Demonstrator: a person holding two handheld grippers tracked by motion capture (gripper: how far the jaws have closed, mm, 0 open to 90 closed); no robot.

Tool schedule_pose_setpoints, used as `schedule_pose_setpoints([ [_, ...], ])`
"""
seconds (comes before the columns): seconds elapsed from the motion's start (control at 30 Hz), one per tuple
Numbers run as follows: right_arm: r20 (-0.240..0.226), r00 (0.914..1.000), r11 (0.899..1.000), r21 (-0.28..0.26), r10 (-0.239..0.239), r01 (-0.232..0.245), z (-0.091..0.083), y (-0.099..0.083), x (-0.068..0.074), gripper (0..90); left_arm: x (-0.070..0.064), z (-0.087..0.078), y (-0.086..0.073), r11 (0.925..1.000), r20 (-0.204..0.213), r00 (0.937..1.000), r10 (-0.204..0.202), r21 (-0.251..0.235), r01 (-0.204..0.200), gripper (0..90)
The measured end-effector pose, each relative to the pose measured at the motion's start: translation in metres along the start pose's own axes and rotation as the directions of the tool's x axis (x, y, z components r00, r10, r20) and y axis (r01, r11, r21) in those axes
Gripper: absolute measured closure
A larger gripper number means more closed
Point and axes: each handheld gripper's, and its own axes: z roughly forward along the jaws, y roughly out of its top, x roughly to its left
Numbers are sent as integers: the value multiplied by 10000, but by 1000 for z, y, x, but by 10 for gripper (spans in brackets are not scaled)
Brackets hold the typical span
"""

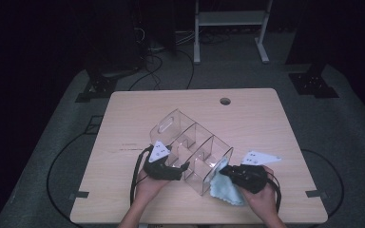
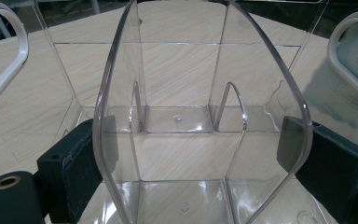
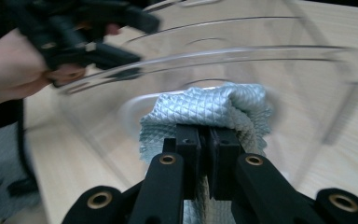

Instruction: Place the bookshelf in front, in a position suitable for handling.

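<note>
A clear plastic organizer [image 1: 190,142] with several compartments lies on its side on the wooden table [image 1: 247,118]. My left gripper [image 1: 183,168] grips it from the near left, one jaw against each side of a curved wall [image 2: 182,84]. My right gripper [image 1: 225,172] is shut on a light blue quilted cloth [image 1: 223,190] and presses it against the organizer's near right end. In the right gripper view the cloth [image 3: 209,107] bunches just past the closed jaws [image 3: 209,149], touching the clear wall [image 3: 261,51]. The left gripper [image 3: 137,42] shows at upper left there.
A round cable hole [image 1: 225,101] sits near the table's far edge. Behind the table stand a white desk frame [image 1: 230,19], floor cables [image 1: 157,61] and black stand bases [image 1: 313,83]. Bare tabletop lies to the left, right and beyond the organizer.
</note>
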Motion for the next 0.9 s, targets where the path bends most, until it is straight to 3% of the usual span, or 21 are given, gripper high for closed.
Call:
schedule_pose_setpoints([
  [0.03,71,9995,9994,150,-312,311,2,1,7,844,0,0,0,10000,0,10000,1,9,-1,88],
  [0.13,146,9995,9995,115,-281,279,1,2,3,844,0,0,0,10000,-23,10000,1,3,-1,88],
  [0.2,514,9987,10000,-32,54,-53,-1,1,-11,844,-1,0,0,10000,-47,10000,0,-21,0,88],
  [0.27,464,9985,9995,-99,302,-298,-2,1,-16,844,-1,0,0,10000,-51,10000,4,-13,-4,88],
  [0.4,297,9995,9999,-3,113,-113,0,1,-8,844,0,0,0,10000,-28,10000,0,-28,0,88],
  [0.43,49,9998,9998,133,-168,167,2,1,2,844,0,0,0,10000,-20,10000,5,-3,-5,87],
  [0.5,0,9992,9990,211,-402,402,3,2,7,844,0,0,0,10000,-29,10000,0,0,0,87],
  [0.73,171,9998,9999,-8,105,-105,0,2,-6,844,-1,0,0,10000,-67,10000,-10,-10,10,87],
  [0.9,-180,9992,9991,181,-370,373,3,2,8,843,0,0,0,10000,-20,10000,-14,-11,14,87],
])
